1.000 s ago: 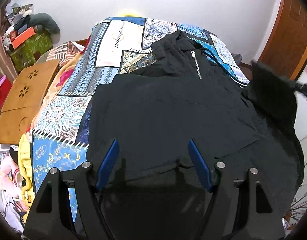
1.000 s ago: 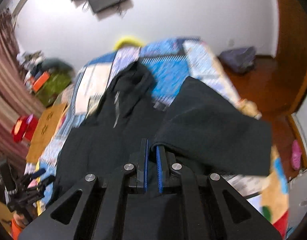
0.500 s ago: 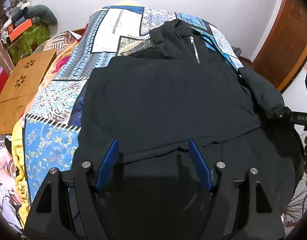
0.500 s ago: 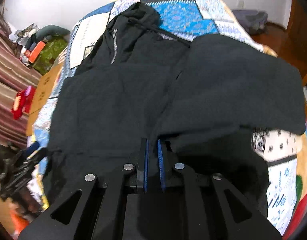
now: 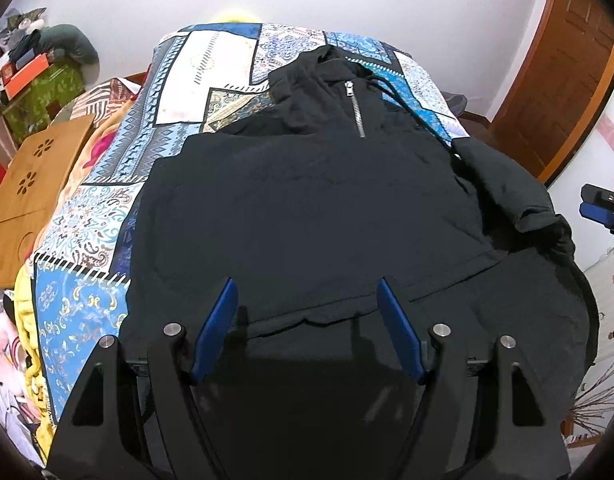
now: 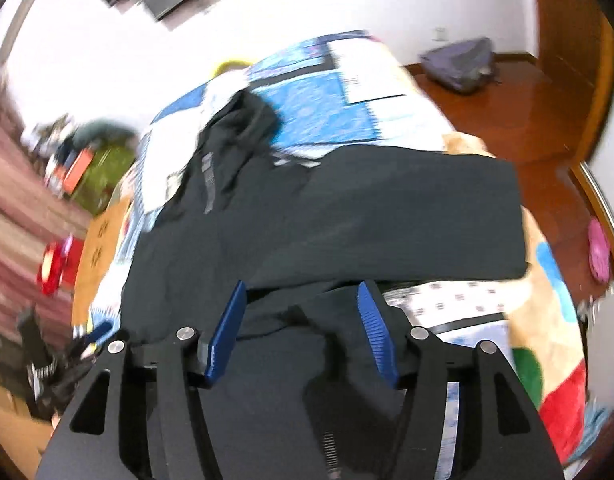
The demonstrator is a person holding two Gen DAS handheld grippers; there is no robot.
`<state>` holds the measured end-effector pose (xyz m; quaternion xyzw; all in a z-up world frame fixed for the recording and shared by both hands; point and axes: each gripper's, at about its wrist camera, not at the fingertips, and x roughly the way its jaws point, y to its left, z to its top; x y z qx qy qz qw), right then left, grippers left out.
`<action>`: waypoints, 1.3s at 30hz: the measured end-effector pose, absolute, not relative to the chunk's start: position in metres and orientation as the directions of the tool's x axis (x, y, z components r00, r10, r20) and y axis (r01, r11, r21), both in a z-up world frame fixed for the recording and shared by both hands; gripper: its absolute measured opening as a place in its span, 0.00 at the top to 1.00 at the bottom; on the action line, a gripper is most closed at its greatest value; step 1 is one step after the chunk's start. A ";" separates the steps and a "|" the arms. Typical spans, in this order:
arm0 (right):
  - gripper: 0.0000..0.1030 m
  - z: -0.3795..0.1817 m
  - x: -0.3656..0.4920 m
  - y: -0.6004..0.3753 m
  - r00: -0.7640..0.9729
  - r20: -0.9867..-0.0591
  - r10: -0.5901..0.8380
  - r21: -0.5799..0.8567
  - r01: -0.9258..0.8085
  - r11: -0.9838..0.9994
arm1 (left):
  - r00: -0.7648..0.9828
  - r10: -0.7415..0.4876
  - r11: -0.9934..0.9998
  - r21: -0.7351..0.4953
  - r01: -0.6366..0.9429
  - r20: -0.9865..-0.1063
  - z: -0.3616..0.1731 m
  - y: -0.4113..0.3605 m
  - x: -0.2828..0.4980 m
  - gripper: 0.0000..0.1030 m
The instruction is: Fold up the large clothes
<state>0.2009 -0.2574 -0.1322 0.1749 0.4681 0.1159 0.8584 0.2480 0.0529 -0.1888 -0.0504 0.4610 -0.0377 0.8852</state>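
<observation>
A large black hooded top (image 5: 307,208) with a short silver zip (image 5: 355,108) lies spread on the patterned bedspread (image 5: 87,220), hood at the far end. Its right sleeve (image 5: 503,192) lies in folds at the bed's right edge; in the right wrist view the sleeve (image 6: 407,216) lies flat across the bed. My left gripper (image 5: 307,312) is open and empty above the near hem. My right gripper (image 6: 301,308) is open above the garment beside the sleeve; it also shows at the right edge of the left wrist view (image 5: 603,208).
A wooden lap table (image 5: 31,184) stands left of the bed, with a green box and clutter (image 5: 39,80) behind it. A brown door (image 5: 567,80) is at the right. A grey bag (image 6: 459,64) lies on the wooden floor beyond the bed.
My right gripper has opened and let go of the sleeve, which now lies on the bed's right side. The left gripper has barely moved and stays open.
</observation>
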 end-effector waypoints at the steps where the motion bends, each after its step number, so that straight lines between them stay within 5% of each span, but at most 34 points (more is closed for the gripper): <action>1: 0.47 -0.137 0.204 -0.268 0.536 -0.762 0.363 0.429 -0.003 0.904 | 0.573 -0.117 0.992 -0.126 0.023 -0.811 -0.188 0.051 0.248 0.31; 10: 0.47 -0.193 0.219 -0.331 0.484 -0.777 0.403 0.562 0.245 0.790 | 0.564 -0.129 0.991 -0.126 0.045 -0.816 -0.190 0.040 0.254 0.31; 21: 0.45 -0.225 0.246 -0.358 0.495 -0.794 0.353 0.565 0.387 0.728 | 0.552 -0.129 0.990 -0.141 0.021 -0.824 -0.197 0.042 0.263 0.31; 25: 0.57 -0.229 0.253 -0.363 0.497 -0.805 0.325 0.549 0.415 0.725 | 0.555 -0.123 0.991 -0.136 0.019 -0.823 -0.197 0.044 0.263 0.31; 30: 0.87 -0.206 0.254 -0.353 0.523 -0.819 0.238 0.457 0.342 0.821 | 0.566 -0.118 0.992 -0.128 0.023 -0.816 -0.195 0.047 0.261 0.31; 39: 0.93 -0.125 0.245 -0.315 0.655 -0.724 0.218 0.409 0.153 0.900 | 0.607 -0.126 0.990 -0.141 0.023 -0.785 -0.181 0.056 0.246 0.31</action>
